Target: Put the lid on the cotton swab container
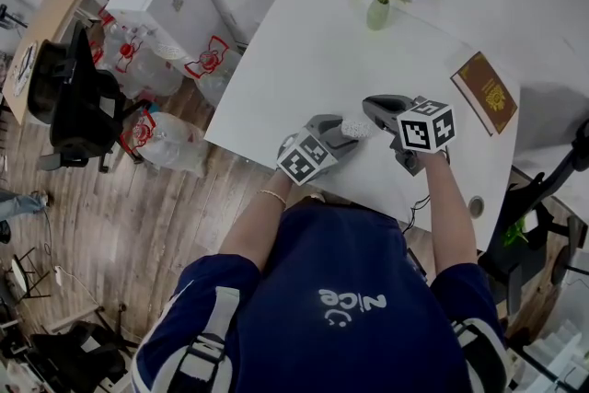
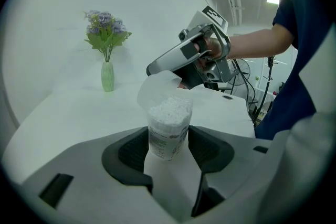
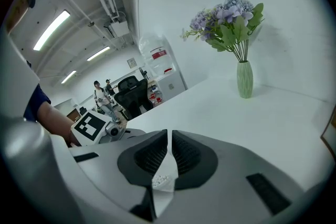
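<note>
Claw states: our left claw (image 2: 169, 145) pinches the cotton swab container (image 2: 169, 128) upright, near the table (image 2: 73, 113) edge. Our right claw (image 3: 169, 157) is pressed together on the thin lid (image 2: 157, 89), which is tilted beside the open top. We judge alignment is in hand. Next, we level, centre and press down.
</note>
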Tool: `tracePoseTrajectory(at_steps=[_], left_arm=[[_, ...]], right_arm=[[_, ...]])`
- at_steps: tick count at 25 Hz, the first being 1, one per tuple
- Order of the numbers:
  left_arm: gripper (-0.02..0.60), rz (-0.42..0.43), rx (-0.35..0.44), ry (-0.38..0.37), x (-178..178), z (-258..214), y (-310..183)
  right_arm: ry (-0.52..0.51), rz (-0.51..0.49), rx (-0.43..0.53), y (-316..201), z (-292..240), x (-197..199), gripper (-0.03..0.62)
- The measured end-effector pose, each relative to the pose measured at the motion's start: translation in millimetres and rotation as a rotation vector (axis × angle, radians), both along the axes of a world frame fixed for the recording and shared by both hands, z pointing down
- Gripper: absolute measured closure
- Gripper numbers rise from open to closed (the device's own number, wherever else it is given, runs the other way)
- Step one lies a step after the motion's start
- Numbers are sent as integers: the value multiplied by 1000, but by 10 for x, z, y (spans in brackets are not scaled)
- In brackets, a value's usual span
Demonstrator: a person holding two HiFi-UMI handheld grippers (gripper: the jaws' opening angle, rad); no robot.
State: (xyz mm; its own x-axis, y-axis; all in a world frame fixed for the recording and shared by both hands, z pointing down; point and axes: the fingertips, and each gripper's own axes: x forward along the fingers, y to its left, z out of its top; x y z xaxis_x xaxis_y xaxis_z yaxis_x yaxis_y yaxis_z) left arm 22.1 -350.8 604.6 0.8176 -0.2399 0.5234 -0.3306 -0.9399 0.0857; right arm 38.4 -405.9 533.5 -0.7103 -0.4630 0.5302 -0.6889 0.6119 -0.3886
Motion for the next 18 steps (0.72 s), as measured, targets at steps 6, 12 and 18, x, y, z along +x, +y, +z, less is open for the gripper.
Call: tracePoseTrajectory(at_steps=[6, 12, 18], left_arm=[[325, 2, 1, -3, -2, 8, -1], [325, 1, 4, -3, -1, 4, 4], [325, 1, 7, 0, -4, 1, 6]], right_arm=[[13, -25, 9, 166, 39, -74, 537], [8, -16, 24, 309, 44, -111, 539], [43, 10, 50, 395, 83, -136, 537]])
